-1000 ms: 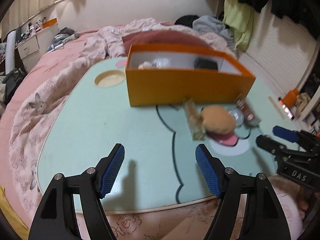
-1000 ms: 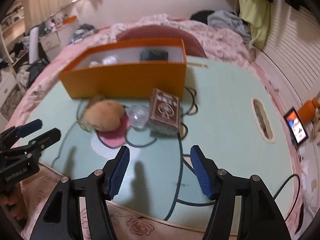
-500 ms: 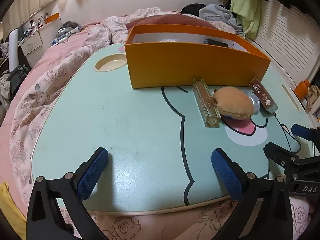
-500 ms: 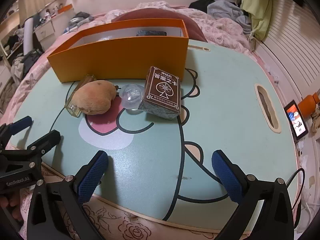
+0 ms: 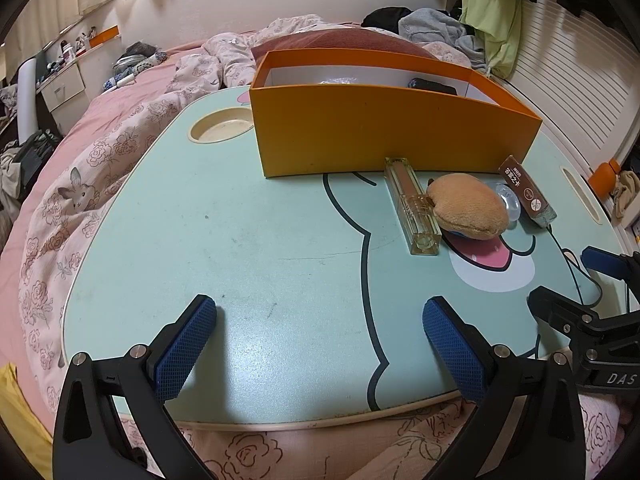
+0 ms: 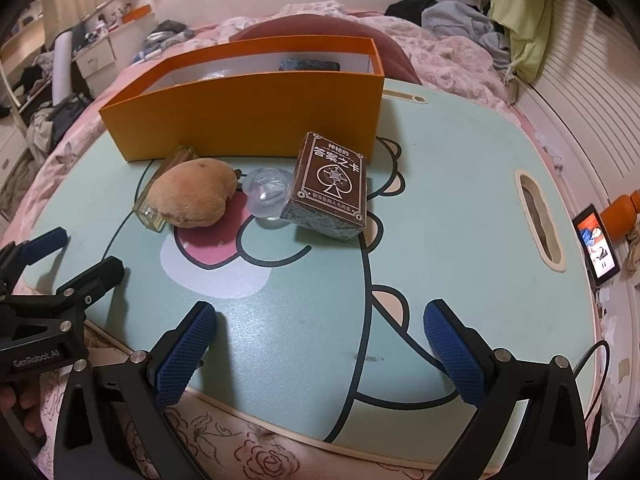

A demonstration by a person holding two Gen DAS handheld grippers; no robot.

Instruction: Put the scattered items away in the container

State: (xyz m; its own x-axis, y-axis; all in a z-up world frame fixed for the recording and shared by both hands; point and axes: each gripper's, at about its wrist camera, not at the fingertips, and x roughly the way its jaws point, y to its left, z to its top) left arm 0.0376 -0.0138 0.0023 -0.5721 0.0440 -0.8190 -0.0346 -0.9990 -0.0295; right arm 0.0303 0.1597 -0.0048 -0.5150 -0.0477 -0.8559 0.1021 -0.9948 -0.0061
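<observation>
An orange box (image 5: 384, 132) (image 6: 256, 112) stands at the back of a mint lap table (image 5: 240, 240) (image 6: 440, 208), with a dark item and a clear wrapper inside. In front of it lie a clear amber tube (image 5: 412, 204) (image 6: 154, 210), a tan plush toy (image 5: 468, 204) (image 6: 194, 192), a clear plastic lid (image 5: 509, 199) (image 6: 266, 192) and a brown card box (image 5: 526, 190) (image 6: 330, 192). My left gripper (image 5: 318, 314) is open over the near table edge, left of the items. My right gripper (image 6: 320, 314) is open near the front edge, below the card box.
The table sits on a pink floral quilt (image 5: 80, 184). It has a round cup recess (image 5: 220, 130) at back left and a slot (image 6: 538, 220) at right. A lit phone (image 6: 596, 246) and an orange bottle (image 6: 622, 212) lie off the right edge. Clothes are piled behind.
Both grippers' jaws have spread from partly open to wide open. The views have steadied and the items now look sharp; nothing on the table has moved.
</observation>
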